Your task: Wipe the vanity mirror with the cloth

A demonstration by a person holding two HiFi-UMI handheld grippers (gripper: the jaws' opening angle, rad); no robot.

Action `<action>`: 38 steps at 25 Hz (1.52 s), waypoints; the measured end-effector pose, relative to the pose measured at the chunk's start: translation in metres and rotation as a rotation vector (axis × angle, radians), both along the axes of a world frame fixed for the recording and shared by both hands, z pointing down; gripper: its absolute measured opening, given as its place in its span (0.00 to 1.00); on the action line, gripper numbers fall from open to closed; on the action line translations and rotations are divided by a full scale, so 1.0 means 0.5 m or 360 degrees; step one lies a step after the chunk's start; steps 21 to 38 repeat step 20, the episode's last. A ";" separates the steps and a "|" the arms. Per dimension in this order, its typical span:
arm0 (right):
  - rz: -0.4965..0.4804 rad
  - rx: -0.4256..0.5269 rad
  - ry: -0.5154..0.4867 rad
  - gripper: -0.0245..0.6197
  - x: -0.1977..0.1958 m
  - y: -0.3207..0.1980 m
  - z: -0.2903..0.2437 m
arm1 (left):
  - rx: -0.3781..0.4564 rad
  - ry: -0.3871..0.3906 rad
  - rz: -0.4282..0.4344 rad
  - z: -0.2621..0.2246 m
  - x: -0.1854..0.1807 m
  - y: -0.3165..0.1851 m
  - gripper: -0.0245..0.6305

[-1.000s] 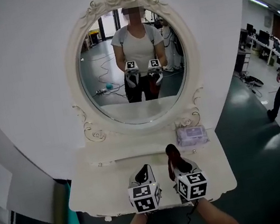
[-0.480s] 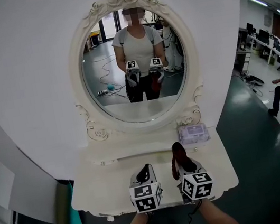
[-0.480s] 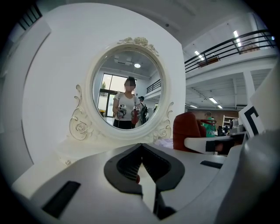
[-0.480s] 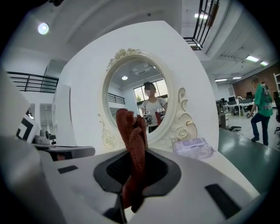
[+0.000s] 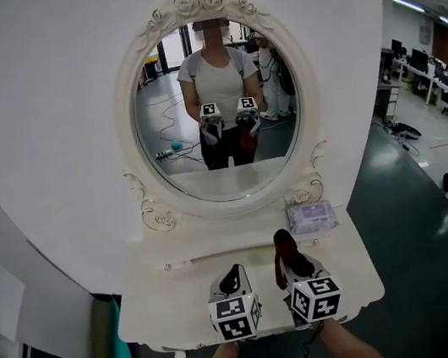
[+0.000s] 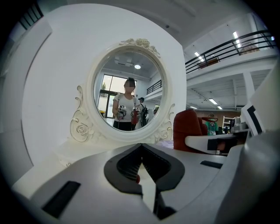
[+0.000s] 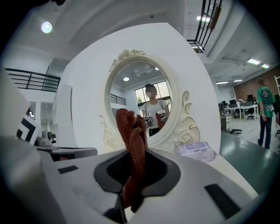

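Cloth (image 5: 283, 247) gripped, mirror (image 5: 217, 115) not yet wiped
Our right gripper (image 5: 291, 269) pinches the cloth above the surface (image 5: 169, 303), well short of the mirror; our left gripper (image 5: 234, 277) is clenched and empty. All the wiping seems still ahead.

It was an open-plan office hall: computer desks (image 7: 238, 114) stood well right of the fingers (image 7: 164, 171) of the right gripper (image 7: 139, 151), strip lights (image 7: 256, 61) overhead.

no legible txt anywhere, wipes pack (image 5: 312, 218) label too small to read
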State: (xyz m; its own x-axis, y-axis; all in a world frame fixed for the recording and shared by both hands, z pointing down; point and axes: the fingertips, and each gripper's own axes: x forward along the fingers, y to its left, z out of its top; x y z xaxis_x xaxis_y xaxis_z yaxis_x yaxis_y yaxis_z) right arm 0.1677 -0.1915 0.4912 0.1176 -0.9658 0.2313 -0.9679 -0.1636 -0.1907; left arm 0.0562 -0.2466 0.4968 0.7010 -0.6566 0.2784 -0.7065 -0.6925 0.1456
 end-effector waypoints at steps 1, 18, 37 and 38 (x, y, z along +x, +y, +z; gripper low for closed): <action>-0.0003 -0.0004 0.0003 0.14 -0.002 -0.001 0.000 | 0.0000 0.0006 0.0000 -0.001 -0.001 -0.001 0.05; -0.0016 -0.0036 -0.0009 0.13 -0.010 -0.004 0.012 | -0.0020 0.0012 0.0000 0.002 -0.005 -0.012 0.05; -0.0016 -0.0037 -0.0008 0.13 -0.010 -0.004 0.013 | -0.0029 0.0021 -0.0001 0.001 -0.005 -0.014 0.05; -0.0016 -0.0037 -0.0008 0.13 -0.010 -0.004 0.013 | -0.0029 0.0021 -0.0001 0.001 -0.005 -0.014 0.05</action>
